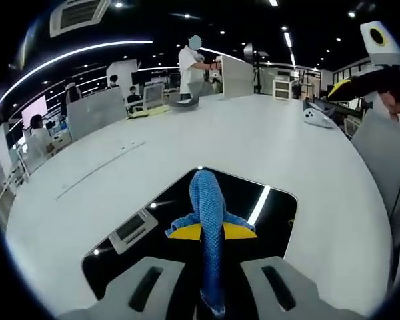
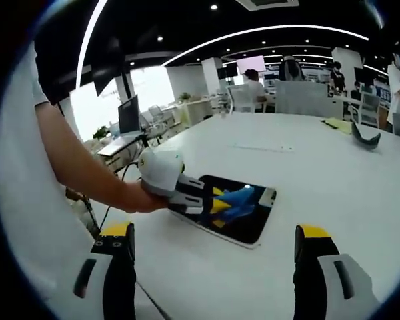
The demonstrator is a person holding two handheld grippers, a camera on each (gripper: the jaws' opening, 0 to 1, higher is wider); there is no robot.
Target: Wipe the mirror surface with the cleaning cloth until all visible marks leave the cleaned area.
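Left claw wiping the mirror with the cloth; right claw idle.

In the left gripper view, the left claw point(image 1: 212, 283) is clamped on the blue cleaning cloth point(image 1: 209, 213), which is trailed forward and pressed flat on the dark mirror point(image 1: 277, 220), presumably so its free end drags over the glass. The mirror is laid flat on the white surface point(image 1: 267, 147), well inside its edges, with bare room on every side for strokes. In the right gripper view, the left claw point(image 2: 210, 203) is seen over the mirror's near-left part; the glass to the right is uncovered. The right claw point(image 2: 213, 277) is held apart, gripping nothing, off the mirror's near edge, probably clear of the wiping path.
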